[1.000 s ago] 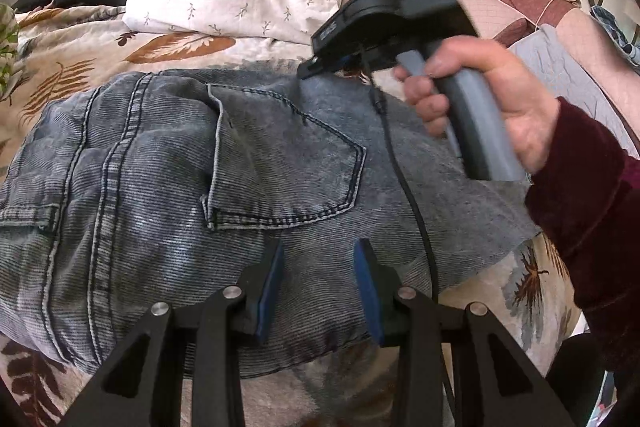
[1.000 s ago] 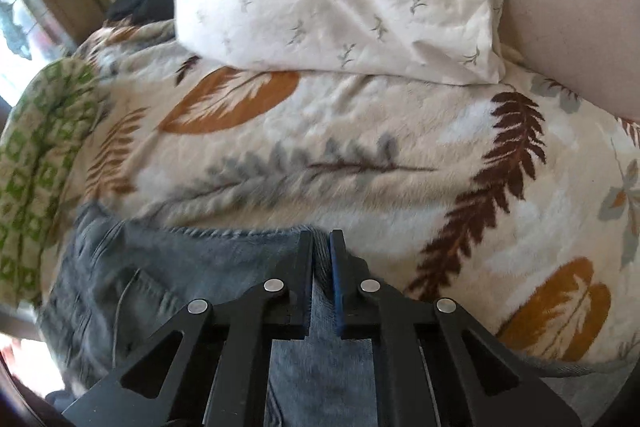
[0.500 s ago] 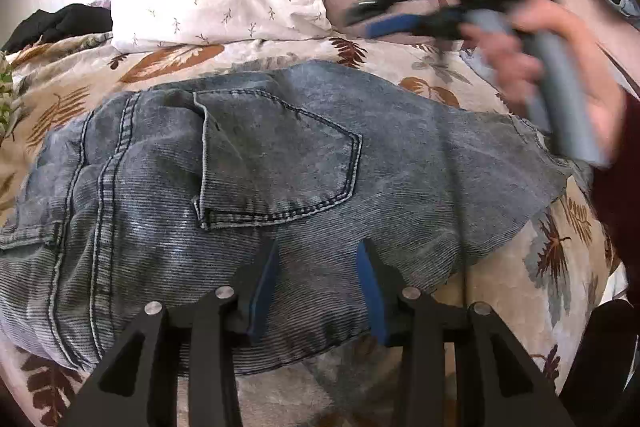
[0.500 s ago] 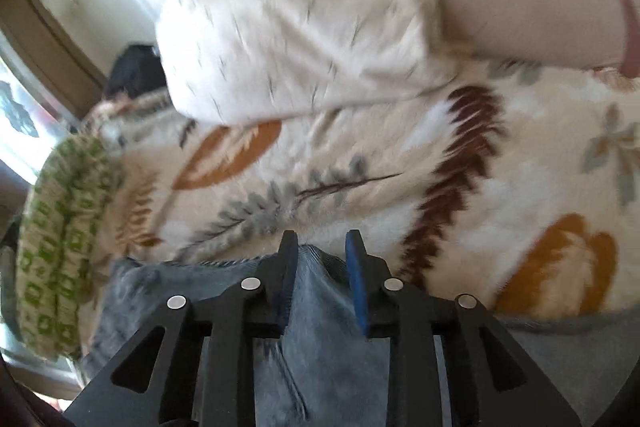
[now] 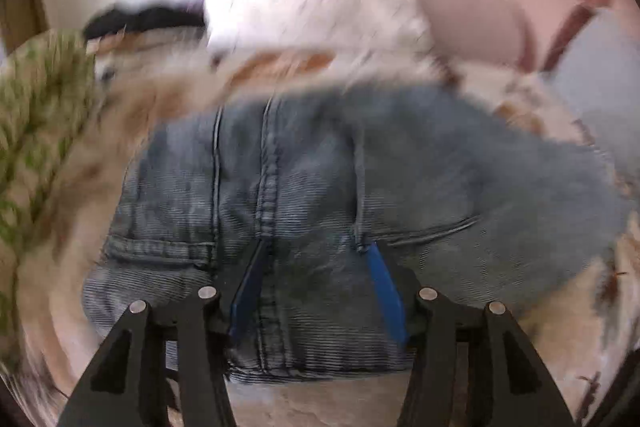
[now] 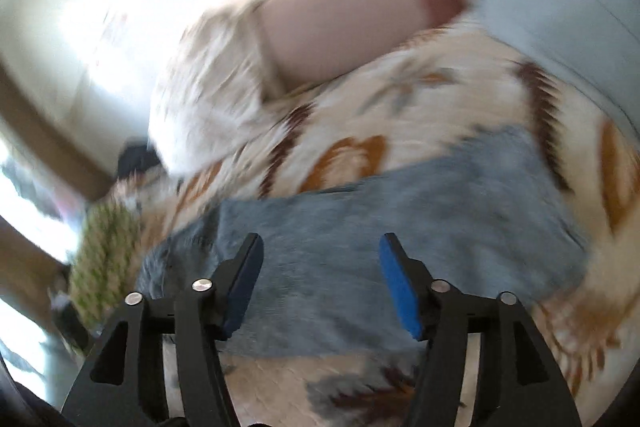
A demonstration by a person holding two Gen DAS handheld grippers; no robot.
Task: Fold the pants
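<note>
The left gripper (image 5: 316,281) hung over the near hem of the folded pants (image 5: 320,195), its blue-padded fingers (image 5: 386,293) spread wide with nothing between them. The pants lay flat on the leaf-print blanket (image 5: 568,311), seams running away from the near hem. The right gripper (image 6: 320,283) was likewise over the pants (image 6: 400,227), fingers (image 6: 396,283) wide apart and gripping nothing. Beyond the pants' far edge the blanket (image 6: 360,115) continued to a white pillow (image 6: 208,95) and a pink cushion (image 6: 340,23). Left of the pants sat a green-patterned cloth (image 5: 36,131). Both views were blurred.
</note>
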